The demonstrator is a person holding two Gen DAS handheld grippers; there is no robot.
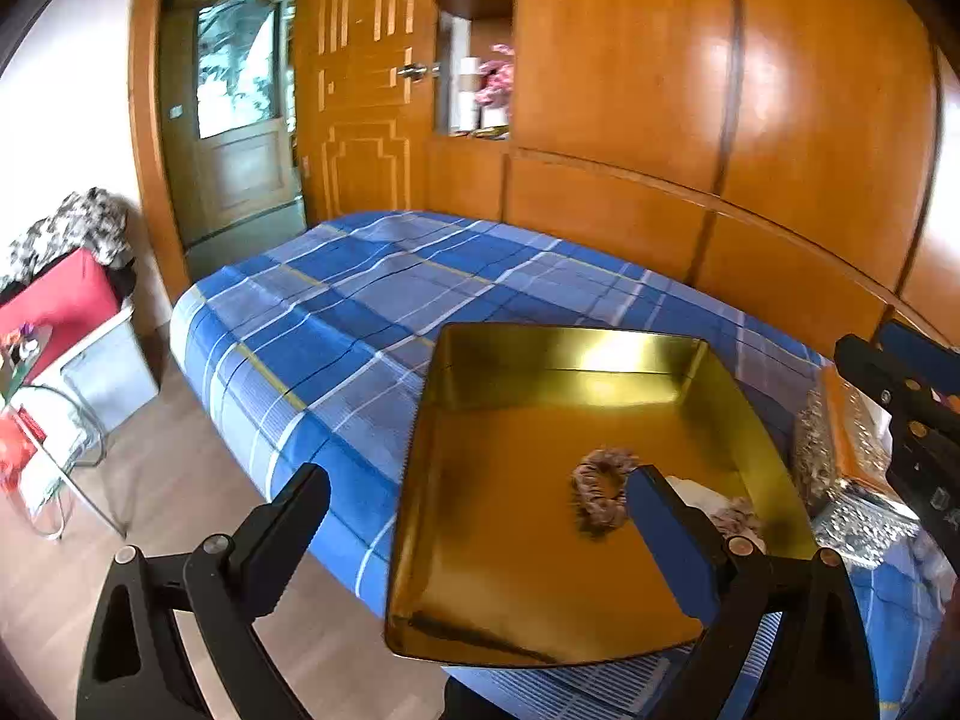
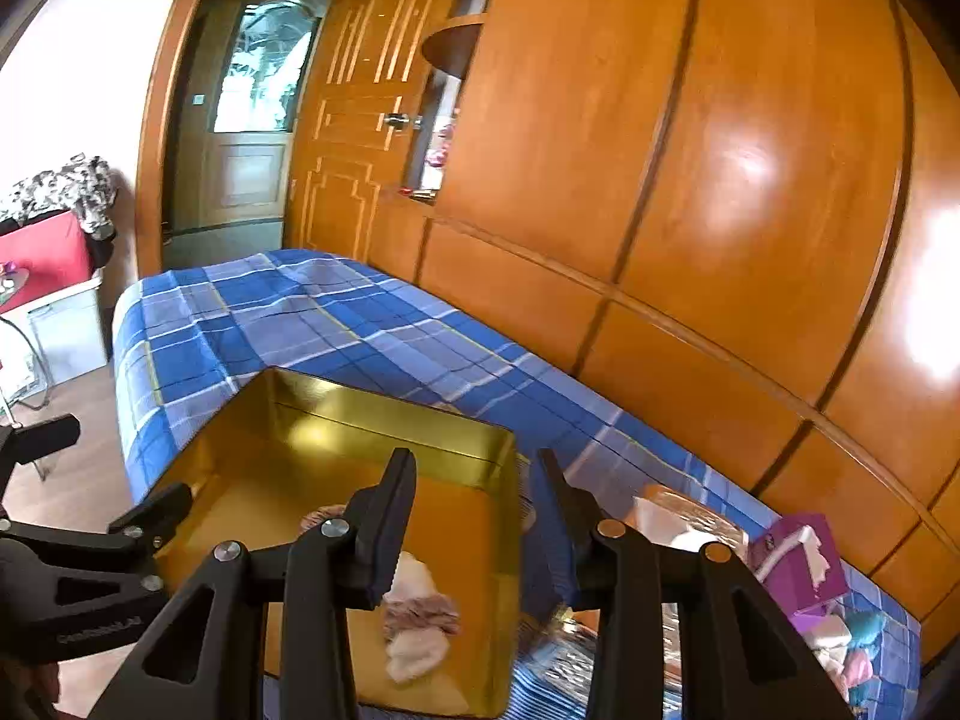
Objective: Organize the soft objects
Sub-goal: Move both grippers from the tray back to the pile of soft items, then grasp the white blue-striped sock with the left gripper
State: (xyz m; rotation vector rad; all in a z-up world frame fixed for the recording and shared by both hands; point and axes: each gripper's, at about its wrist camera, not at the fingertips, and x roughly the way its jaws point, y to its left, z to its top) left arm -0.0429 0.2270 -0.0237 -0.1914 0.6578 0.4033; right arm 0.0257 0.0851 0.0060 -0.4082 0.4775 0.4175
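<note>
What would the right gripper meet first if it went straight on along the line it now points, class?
Most likely the right-hand wall of the gold tin: that wall runs up between the fingers of the right gripper, which straddle it with jaws apart. Beyond it lies the blue plaid bed cover. Depth is hard to judge through the fisheye.

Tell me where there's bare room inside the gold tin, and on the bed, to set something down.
Inside the gold tin, the half away from the scrunchie and white cloth is bare. The plaid bed lies open between the tin and the doorway end. Past the tin's other side, packets and a purple box crowd it.
</note>
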